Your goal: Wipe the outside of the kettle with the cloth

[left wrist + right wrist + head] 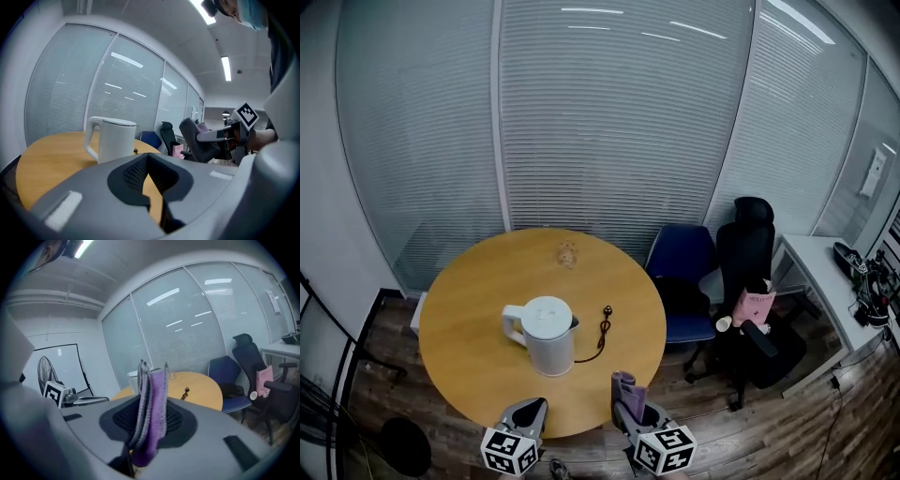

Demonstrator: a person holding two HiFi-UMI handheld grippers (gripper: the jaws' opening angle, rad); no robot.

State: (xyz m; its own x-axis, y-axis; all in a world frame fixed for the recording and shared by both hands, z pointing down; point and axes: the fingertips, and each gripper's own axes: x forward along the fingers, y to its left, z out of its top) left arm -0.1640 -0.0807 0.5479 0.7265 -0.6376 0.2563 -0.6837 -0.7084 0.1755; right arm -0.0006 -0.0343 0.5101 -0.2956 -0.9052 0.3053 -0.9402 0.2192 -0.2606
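Observation:
A white kettle (547,334) stands upright on the round wooden table (469,291), its handle to the left; its black cord and plug (605,323) lie to its right. Below the table's near edge, my left gripper (534,406) is shut with nothing in it. My right gripper (624,401) is shut on a purple cloth (624,382) that stands up between the jaws. In the left gripper view the kettle (115,139) is ahead and apart from the shut jaws. In the right gripper view the cloth (152,411) hides most of the kettle (133,378).
A small clear object (567,253) sits at the table's far side. A blue chair (686,272) and a black chair (752,258) with a pink bag (757,304) stand to the right, next to a white desk (820,267). Glass walls with blinds enclose the room.

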